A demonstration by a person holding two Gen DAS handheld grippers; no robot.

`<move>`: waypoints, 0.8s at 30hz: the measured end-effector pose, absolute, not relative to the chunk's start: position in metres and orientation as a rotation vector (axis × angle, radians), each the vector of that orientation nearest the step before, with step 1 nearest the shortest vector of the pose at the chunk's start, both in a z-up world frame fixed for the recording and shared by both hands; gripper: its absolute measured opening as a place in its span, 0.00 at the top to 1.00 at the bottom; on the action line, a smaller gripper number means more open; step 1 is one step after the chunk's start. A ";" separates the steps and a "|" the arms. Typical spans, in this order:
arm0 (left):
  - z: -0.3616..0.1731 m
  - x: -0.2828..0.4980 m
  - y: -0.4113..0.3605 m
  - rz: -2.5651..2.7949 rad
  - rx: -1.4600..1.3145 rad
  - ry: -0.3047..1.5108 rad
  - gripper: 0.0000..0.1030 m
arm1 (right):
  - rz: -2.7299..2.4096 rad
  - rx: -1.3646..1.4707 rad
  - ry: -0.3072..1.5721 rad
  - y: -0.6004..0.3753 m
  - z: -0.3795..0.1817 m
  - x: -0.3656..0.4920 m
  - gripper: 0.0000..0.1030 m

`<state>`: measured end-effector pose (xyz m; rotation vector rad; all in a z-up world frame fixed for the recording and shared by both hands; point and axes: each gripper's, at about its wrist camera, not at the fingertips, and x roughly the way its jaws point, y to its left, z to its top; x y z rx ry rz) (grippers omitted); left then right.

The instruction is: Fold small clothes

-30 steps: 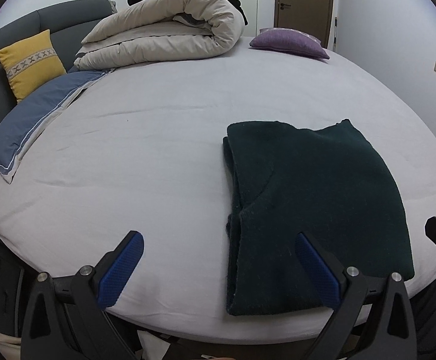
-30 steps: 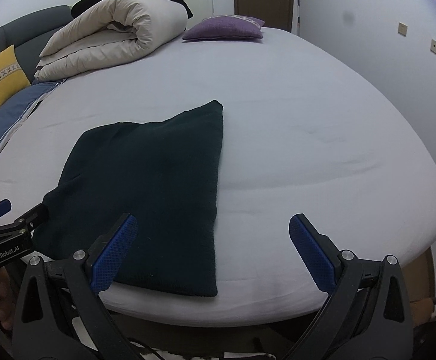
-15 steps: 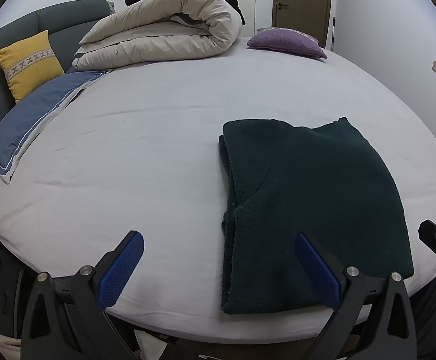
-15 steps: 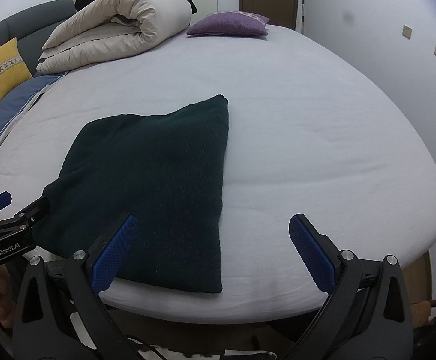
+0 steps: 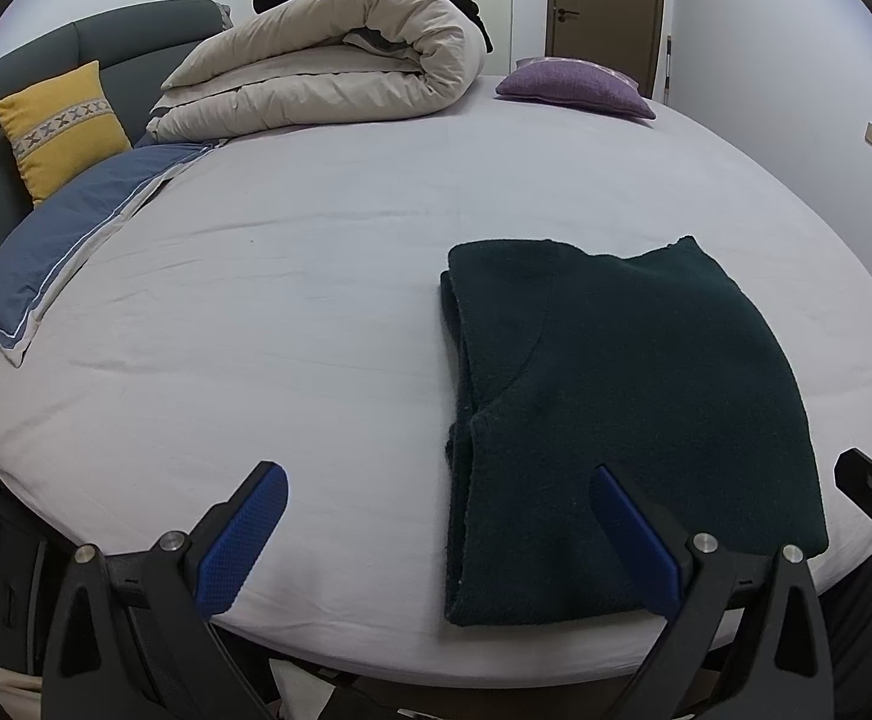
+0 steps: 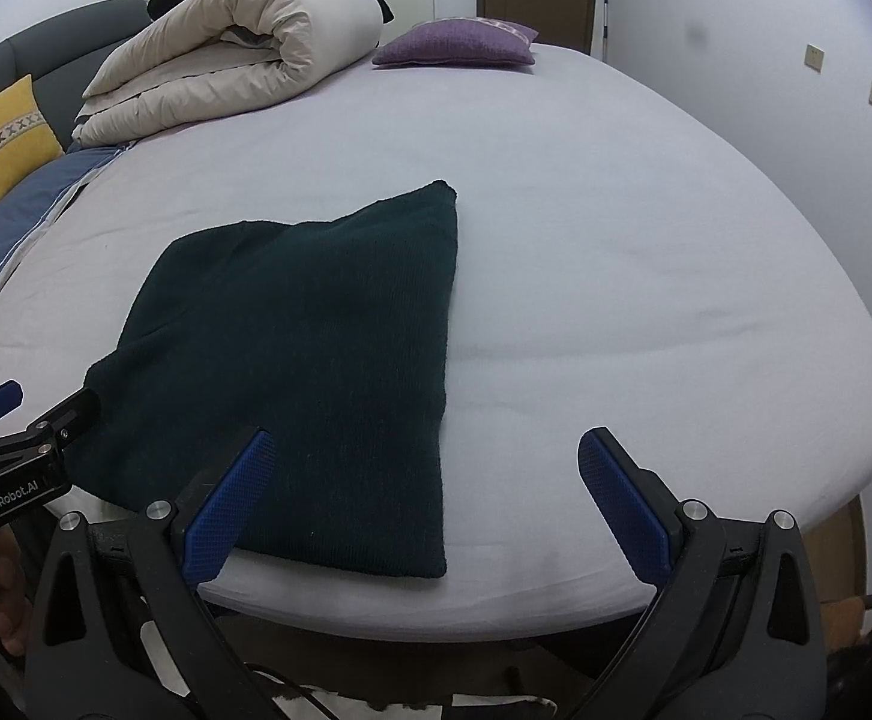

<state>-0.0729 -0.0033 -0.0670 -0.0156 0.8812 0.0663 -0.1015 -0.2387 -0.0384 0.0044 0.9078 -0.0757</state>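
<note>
A dark green knitted garment [image 5: 616,396] lies folded flat on the white bed sheet [image 5: 285,312], near the bed's front edge. It also shows in the right wrist view [image 6: 309,354]. My left gripper [image 5: 436,531] is open and empty, held over the front edge at the garment's left side. My right gripper [image 6: 420,492] is open and empty, over the garment's near right corner. The left gripper also shows at the left of the right wrist view [image 6: 21,420].
A rolled beige duvet [image 5: 327,78] and a purple cushion [image 5: 574,87] lie at the far side of the bed. A yellow cushion [image 5: 63,126] and a blue pillow [image 5: 69,252] lie at the left. A wall and a door stand behind.
Both grippers have drifted slightly; the garment sits a little further left in the left view and further right in the right view. The garment itself has not moved.
</note>
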 end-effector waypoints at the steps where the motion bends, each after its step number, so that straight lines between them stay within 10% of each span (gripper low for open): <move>1: -0.067 -0.073 -0.003 0.067 -0.015 0.881 0.00 | -0.075 0.004 0.908 -0.239 -0.038 -0.101 0.00; 24: -0.067 -0.075 -0.006 0.069 -0.019 0.882 0.00 | -0.071 0.005 0.914 -0.236 -0.041 -0.101 0.00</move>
